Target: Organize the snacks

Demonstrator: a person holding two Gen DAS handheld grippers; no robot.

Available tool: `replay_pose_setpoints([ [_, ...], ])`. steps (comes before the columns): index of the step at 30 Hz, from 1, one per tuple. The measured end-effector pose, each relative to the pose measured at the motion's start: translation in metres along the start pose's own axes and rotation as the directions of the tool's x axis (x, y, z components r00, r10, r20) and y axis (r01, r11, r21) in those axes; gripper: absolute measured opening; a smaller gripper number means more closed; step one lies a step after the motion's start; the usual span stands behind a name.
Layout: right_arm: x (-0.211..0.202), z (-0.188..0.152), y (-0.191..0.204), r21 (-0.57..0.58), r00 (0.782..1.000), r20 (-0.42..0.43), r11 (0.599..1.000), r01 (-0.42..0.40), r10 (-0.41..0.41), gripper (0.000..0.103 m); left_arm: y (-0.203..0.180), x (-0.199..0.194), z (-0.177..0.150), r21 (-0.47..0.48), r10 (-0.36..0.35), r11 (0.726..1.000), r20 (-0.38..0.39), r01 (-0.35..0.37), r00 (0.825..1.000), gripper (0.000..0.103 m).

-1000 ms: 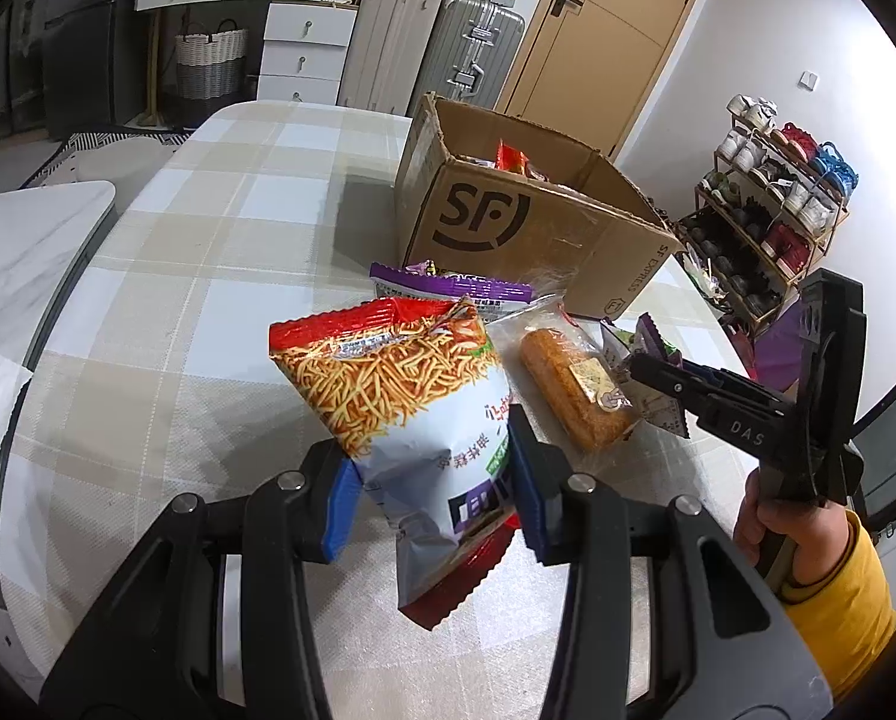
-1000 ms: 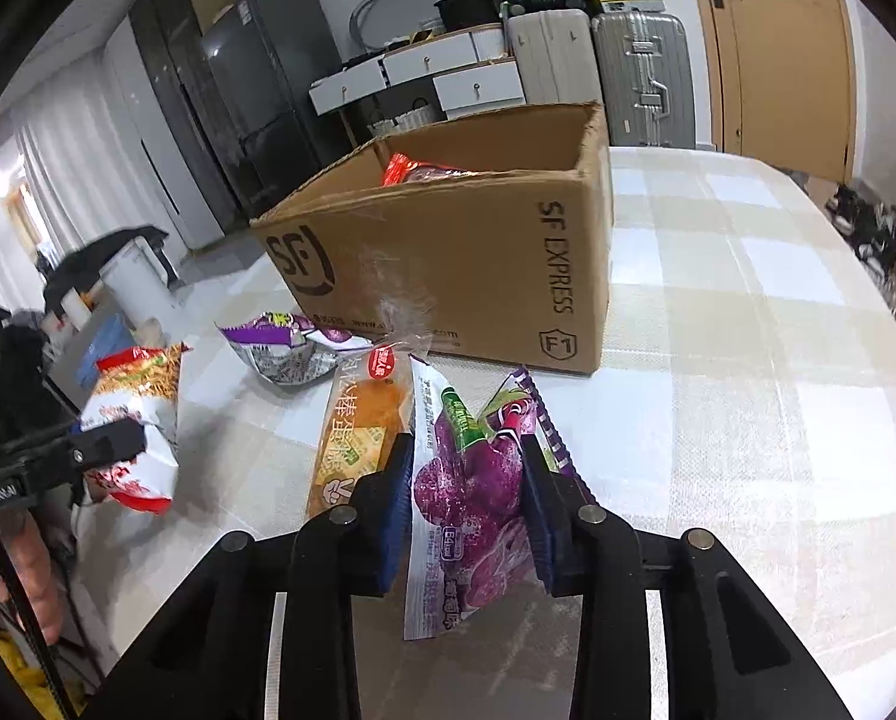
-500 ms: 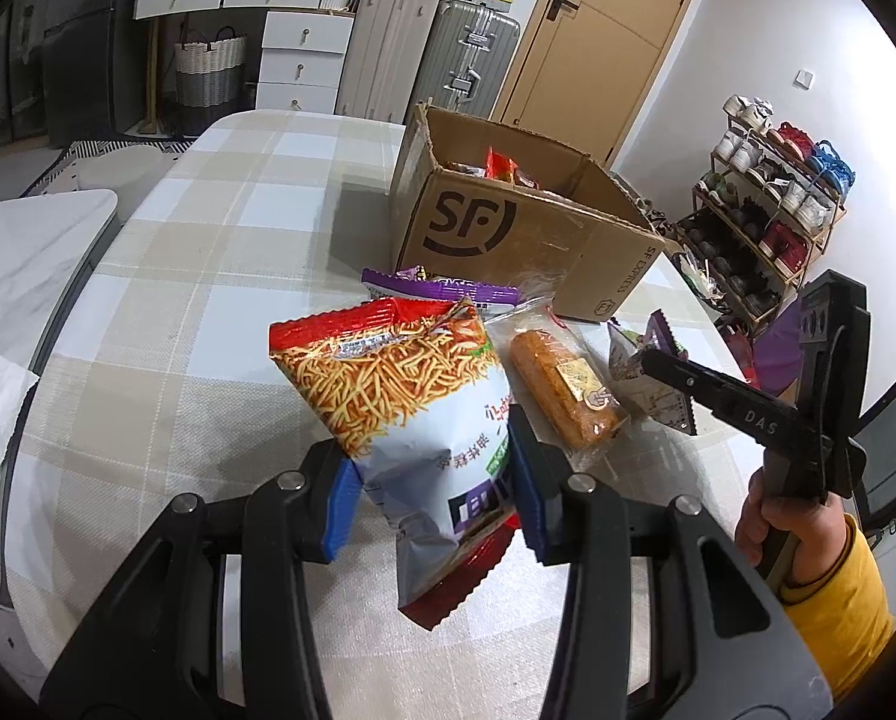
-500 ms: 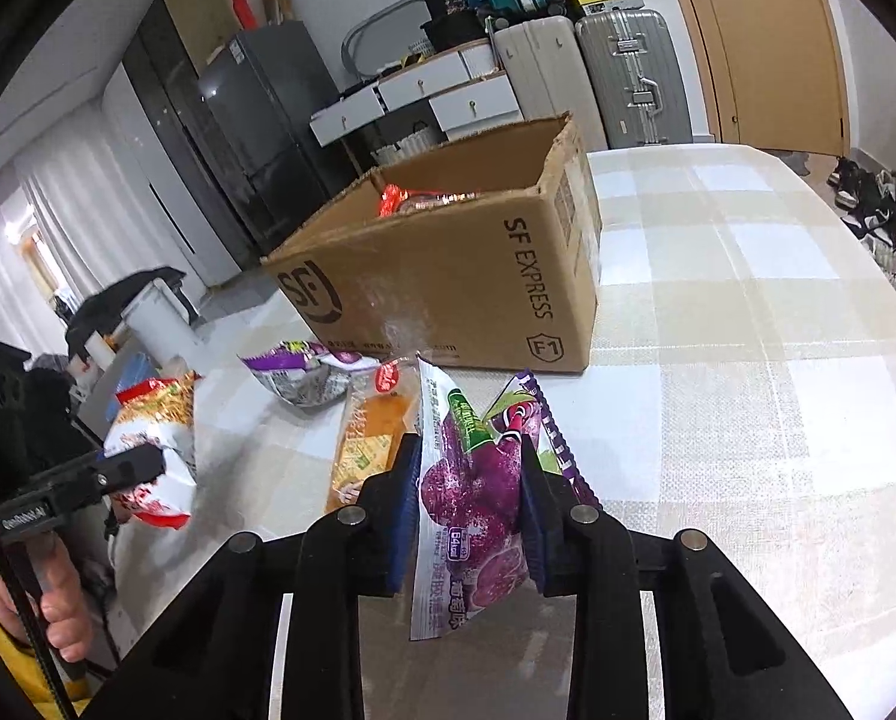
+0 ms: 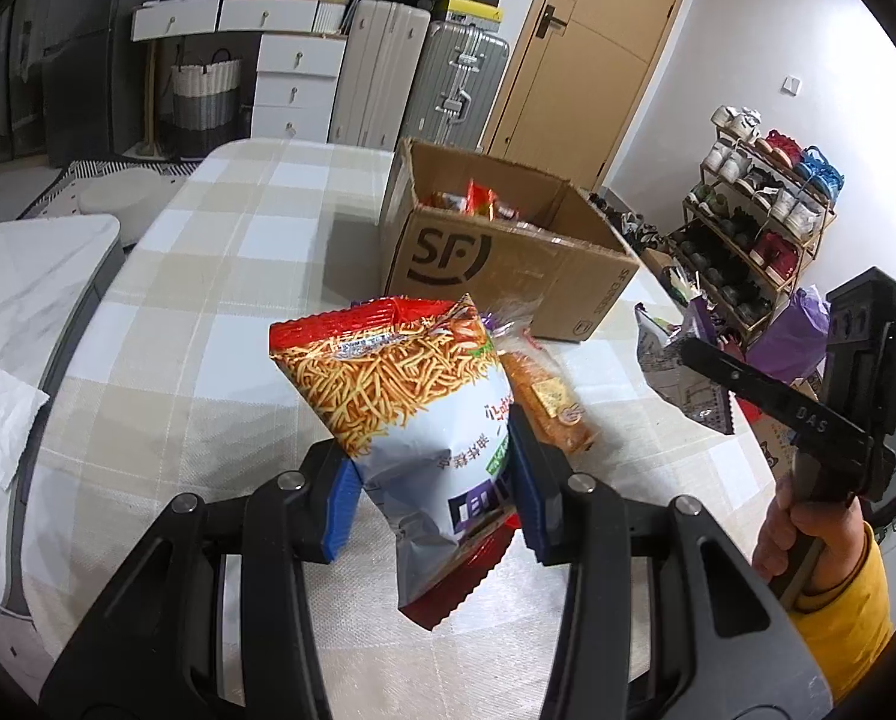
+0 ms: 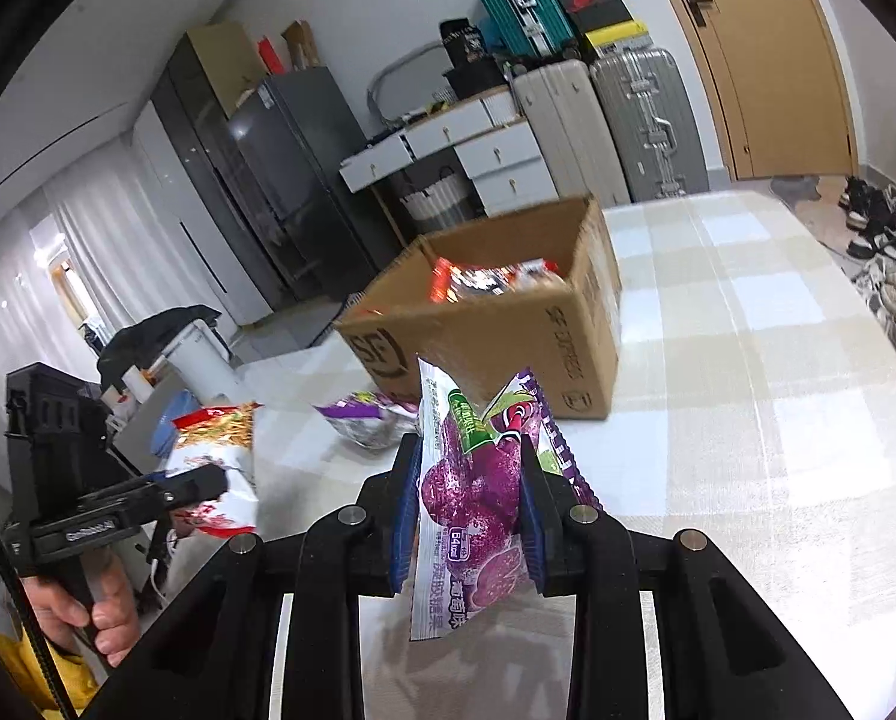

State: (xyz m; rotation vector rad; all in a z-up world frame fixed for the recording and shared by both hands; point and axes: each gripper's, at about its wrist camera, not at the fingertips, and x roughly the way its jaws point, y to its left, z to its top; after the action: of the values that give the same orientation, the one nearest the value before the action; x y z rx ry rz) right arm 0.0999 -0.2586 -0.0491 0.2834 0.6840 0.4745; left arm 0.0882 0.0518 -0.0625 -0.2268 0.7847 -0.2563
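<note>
My left gripper (image 5: 432, 486) is shut on a red and white bag of noodle snacks (image 5: 399, 384), lifted above the checked table (image 5: 195, 300). My right gripper (image 6: 469, 510) is shut on a purple grape snack packet (image 6: 472, 492), also held off the table. An open cardboard box (image 5: 508, 264) with several snacks inside stands beyond both. On the table before the box lie an orange wrapped cake (image 5: 547, 402) and a purple packet (image 6: 366, 417). In the left wrist view the right gripper (image 5: 682, 354) and its packet (image 5: 682, 378) show at the right.
A white side table (image 5: 21, 276) with a paper tissue (image 5: 0, 426) is at the left. Suitcases (image 5: 423, 84), drawers and a door stand behind the table. A shoe rack (image 5: 754, 222) is at the right. A hand in a yellow sleeve (image 5: 832, 612) holds the right gripper.
Both grippers have risen with their packets. The purple packet has left the table. The box's inside now shows more in both views.
</note>
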Motion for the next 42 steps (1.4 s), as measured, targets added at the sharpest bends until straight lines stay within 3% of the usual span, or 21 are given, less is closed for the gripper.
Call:
replay_pose_setpoints([
  [17, -0.094, 0.036, 0.098, -0.159, 0.977, 0.145, 0.978, -0.133, 0.157, 0.029, -0.041, -0.085, 0.027, 0.084, -0.054, 0.996, 0.148, 0.041, 0.988, 0.040],
  [22, -0.111, 0.036, 0.116, -0.195, 0.970, 0.179, 0.972, -0.130, 0.166, 0.029, -0.046, -0.110, 0.033, 0.101, -0.070, 0.994, 0.183, 0.052, 0.981, 0.040],
  [34, -0.107, 0.067, 0.109, -0.182, 0.959, 0.216, 0.972, -0.146, 0.184, 0.029, -0.055, -0.136, 0.063, 0.129, -0.094, 0.989, 0.222, 0.066, 0.971, 0.040],
  [42, -0.098, 0.104, 0.106, -0.213, 0.954, 0.235, 0.967, -0.136, 0.186, 0.029, -0.054, -0.117, 0.110, 0.124, -0.085, 0.991, 0.222, 0.059, 0.971, 0.040],
])
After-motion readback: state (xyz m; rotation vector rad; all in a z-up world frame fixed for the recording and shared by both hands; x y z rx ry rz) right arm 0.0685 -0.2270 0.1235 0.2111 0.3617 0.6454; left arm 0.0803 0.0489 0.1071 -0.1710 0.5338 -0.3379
